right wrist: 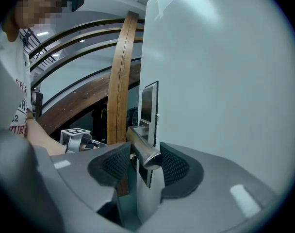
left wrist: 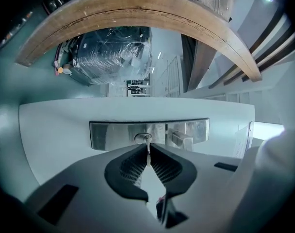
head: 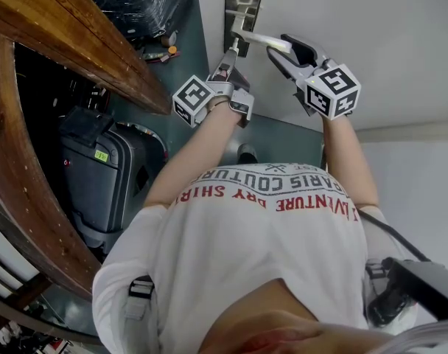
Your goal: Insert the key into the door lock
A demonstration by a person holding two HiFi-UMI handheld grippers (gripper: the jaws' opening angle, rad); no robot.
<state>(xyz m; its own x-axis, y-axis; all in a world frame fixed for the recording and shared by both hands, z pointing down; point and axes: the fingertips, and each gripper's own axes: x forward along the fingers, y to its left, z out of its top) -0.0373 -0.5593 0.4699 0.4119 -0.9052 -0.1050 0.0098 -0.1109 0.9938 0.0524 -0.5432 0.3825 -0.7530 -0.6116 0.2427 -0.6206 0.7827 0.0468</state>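
white door point(head: 401, 50) carries a brushed-metal lock plate point(left wrist: 113, 135) and a lever handle point(right wrist: 138, 142). the right gripper point(right wrist: 145, 159) is clamped across the handle's free end, one pad on each side. the left gripper point(left wrist: 148, 152), jaws pressed nearly together, pinches the small key point(left wrist: 147, 143), whose tip meets the plate's round keyhole just beside the handle's base.

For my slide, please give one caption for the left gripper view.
Left gripper pinches the key, its tip at the lock cylinder in the steel plate.
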